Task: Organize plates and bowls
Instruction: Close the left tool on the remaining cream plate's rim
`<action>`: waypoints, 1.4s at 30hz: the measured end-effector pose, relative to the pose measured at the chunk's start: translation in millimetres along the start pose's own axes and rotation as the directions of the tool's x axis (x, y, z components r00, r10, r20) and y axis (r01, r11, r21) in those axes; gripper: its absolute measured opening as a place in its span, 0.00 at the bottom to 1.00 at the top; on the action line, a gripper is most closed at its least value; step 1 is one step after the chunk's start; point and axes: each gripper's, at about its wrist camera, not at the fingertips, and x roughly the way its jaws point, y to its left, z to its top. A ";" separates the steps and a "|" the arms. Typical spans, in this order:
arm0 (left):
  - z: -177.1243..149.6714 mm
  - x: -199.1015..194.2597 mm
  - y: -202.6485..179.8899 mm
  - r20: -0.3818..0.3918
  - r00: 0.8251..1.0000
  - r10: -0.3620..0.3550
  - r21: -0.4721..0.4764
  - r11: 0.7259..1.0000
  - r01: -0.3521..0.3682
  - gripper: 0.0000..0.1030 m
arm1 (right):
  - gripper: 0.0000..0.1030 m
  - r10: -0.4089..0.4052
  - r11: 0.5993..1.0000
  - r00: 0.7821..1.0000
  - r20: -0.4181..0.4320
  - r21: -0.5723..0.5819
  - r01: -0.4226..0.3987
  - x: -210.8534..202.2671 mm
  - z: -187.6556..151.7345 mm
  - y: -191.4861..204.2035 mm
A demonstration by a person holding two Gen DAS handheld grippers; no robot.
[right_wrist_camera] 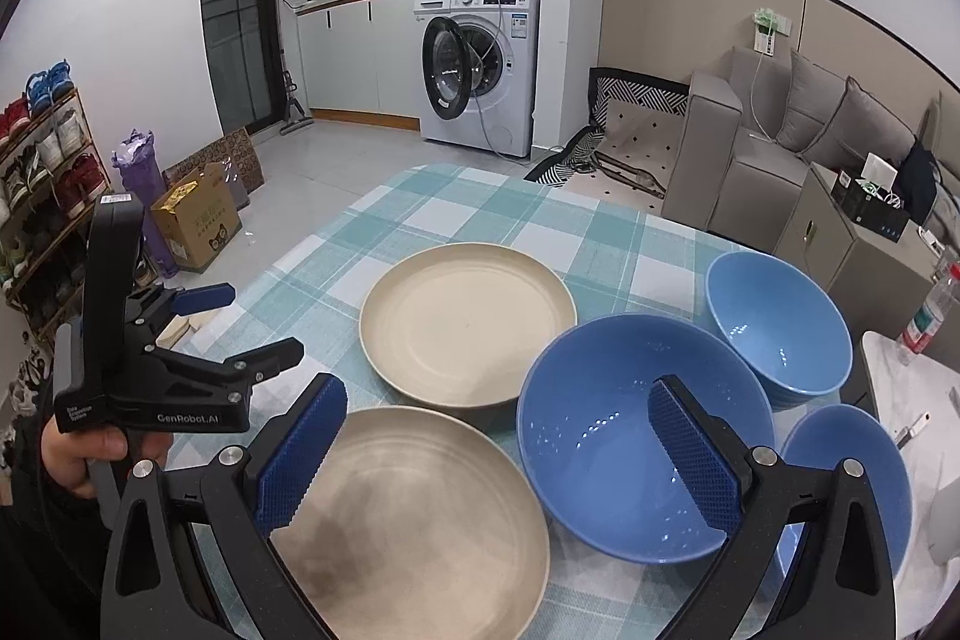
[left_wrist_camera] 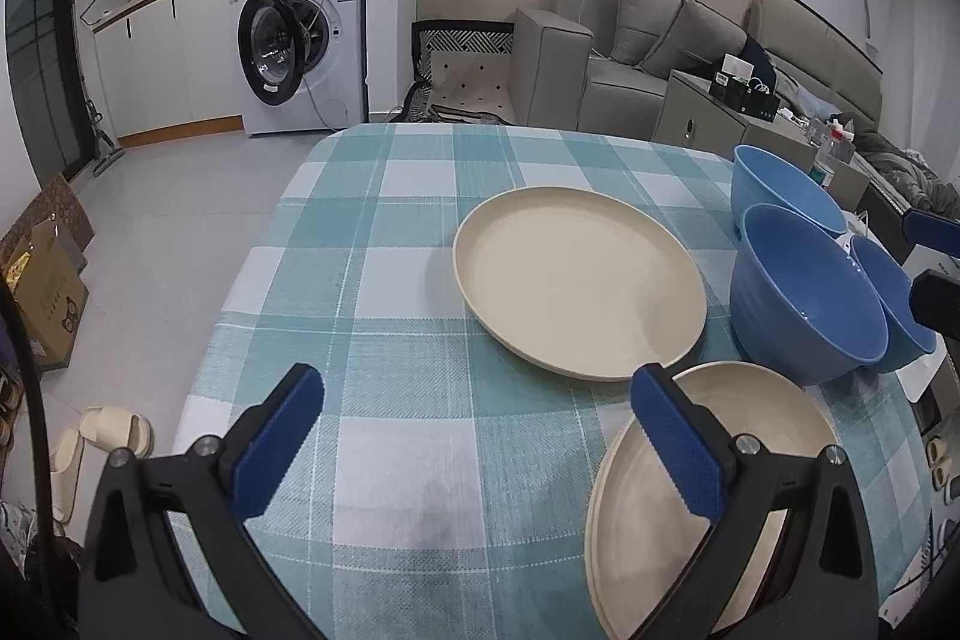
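Two cream plates lie on the checked tablecloth: a far plate (left_wrist_camera: 576,280) (right_wrist_camera: 468,322) and a near plate (left_wrist_camera: 738,460) (right_wrist_camera: 420,520). To their right stand three blue bowls: a large bowl (left_wrist_camera: 804,292) (right_wrist_camera: 612,436), a far bowl (left_wrist_camera: 780,190) (right_wrist_camera: 780,322) and a small bowl (left_wrist_camera: 888,292) (right_wrist_camera: 852,472). My left gripper (left_wrist_camera: 480,436) (right_wrist_camera: 246,325) is open over the cloth, left of the near plate, held by a hand (right_wrist_camera: 90,454). My right gripper (right_wrist_camera: 498,454) hangs open above the near plate and the large bowl, holding nothing; it shows at the right edge of the left wrist view.
The table (left_wrist_camera: 372,280) drops off to the floor on the left and far side. A white side surface (right_wrist_camera: 912,400) with a bottle (right_wrist_camera: 927,316) stands at the right. A grey sofa (left_wrist_camera: 648,58), a washing machine (right_wrist_camera: 480,64), a cardboard box (right_wrist_camera: 198,220) and a shoe rack (right_wrist_camera: 48,172) surround the table.
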 end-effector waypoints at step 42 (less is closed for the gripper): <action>28.8 117.0 -12.8 -0.228 0.974 0.019 -0.003 1.000 -0.020 0.43 | 0.99 -0.027 0.999 0.999 -0.047 0.033 0.029 22.7 -7.3 -45.9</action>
